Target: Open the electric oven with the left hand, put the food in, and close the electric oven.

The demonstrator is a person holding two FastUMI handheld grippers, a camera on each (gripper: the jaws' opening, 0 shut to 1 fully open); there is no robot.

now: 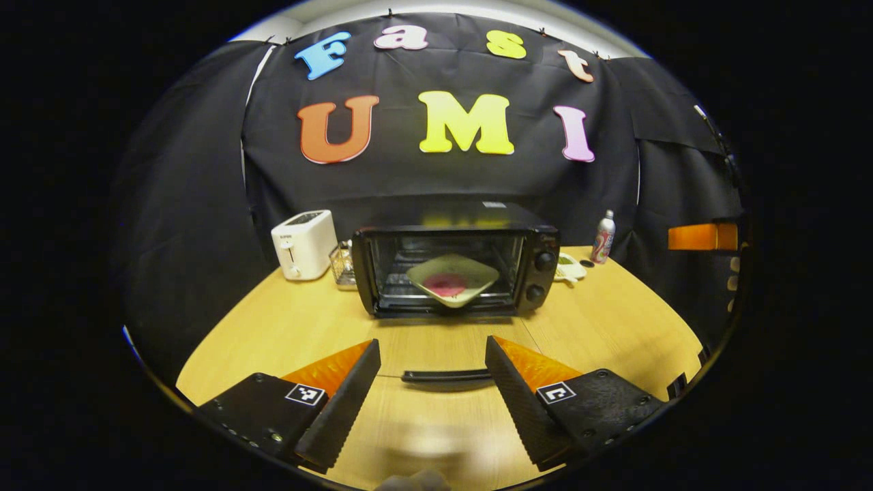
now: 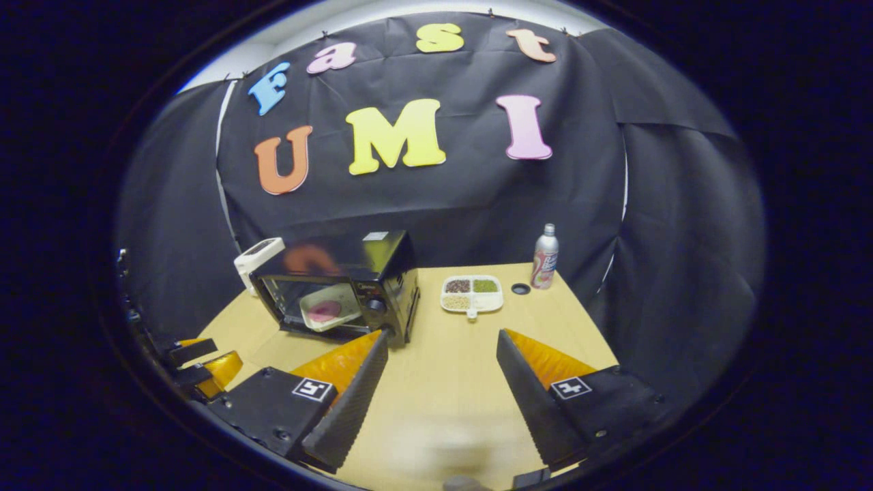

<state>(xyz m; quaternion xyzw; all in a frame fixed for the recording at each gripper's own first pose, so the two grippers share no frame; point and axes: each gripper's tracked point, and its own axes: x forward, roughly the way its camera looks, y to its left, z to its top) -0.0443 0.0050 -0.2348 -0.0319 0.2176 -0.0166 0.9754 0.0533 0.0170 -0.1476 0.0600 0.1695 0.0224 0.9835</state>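
Left tongs (image 1: 433, 382) open, straddling door handle (image 1: 447, 375); oven (image 1: 453, 269) beyond.

No legible txt, bottle (image 2: 544, 257) label unreadable, tongs markers just patterns

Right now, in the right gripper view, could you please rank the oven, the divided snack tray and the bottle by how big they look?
1. Oven, clearly the largest.
2. Divided snack tray and bottle look close in size; the tray is wider, the bottle taller, so I would not rank them.
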